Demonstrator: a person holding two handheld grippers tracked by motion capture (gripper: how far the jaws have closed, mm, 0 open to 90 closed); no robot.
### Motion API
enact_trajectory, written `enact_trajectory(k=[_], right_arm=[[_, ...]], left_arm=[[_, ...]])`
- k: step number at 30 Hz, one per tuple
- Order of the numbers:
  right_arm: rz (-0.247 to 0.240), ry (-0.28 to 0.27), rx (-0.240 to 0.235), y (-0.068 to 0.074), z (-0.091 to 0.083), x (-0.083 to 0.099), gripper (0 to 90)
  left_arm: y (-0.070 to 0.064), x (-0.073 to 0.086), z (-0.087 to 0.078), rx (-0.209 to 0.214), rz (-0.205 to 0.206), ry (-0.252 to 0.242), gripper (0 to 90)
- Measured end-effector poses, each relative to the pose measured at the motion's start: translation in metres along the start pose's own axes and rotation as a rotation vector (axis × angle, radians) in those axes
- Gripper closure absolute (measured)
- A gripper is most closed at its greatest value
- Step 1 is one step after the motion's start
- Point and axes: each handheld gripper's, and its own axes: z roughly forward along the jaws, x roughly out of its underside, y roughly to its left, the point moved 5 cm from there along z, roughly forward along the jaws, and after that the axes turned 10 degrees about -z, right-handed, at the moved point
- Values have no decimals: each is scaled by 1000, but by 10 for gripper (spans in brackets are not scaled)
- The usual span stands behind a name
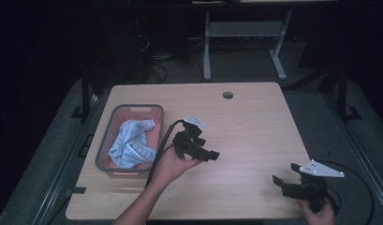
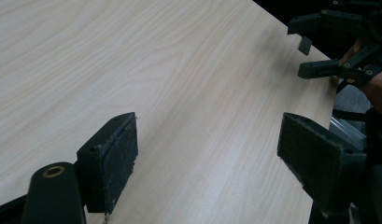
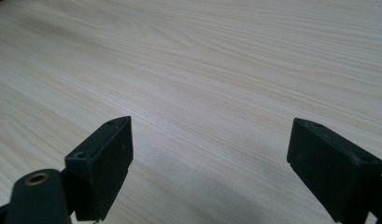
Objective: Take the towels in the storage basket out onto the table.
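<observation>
done: light-blue striped cloth is lying in grey-rimmed pink plastic basket | left gripper, right gripper: both being held wide apart, empty | left: seemingly nothing on pale wooden table

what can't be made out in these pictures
- Light blue striped cloth in the grey-rimmed pink basket, high view: its underside and the basket floor are hidden by its own folds.
- Left gripper, high view: the open jaws look small and dark, pads unreadable.
- Right gripper, high view: the hand holding it is cut off by the bottom edge.
- Background beyond the pale wooden table: too dark.
</observation>
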Motion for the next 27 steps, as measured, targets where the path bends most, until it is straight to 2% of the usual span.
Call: enact_trajectory(k=[11, 13, 17, 24, 27], right_arm=[[-7, 3, -4, 1, -2, 2, 138], [-7, 0, -3, 1, -2, 2, 138], [-1, 6, -3, 1, -2, 3, 138], [-5, 5, -3, 1, -2, 2, 138], [-10, 3, -1, 1, -2, 2, 138]], left_arm=[[12, -10, -23, -19, -17, -5, 207], [15, -10, -28, -19, -32, -8, 213], [24, -11, -43, -37, -50, -13, 213], [43, -13, -74, -84, -85, -52, 213], [54, -11, -86, -92, -115, -65, 213]])
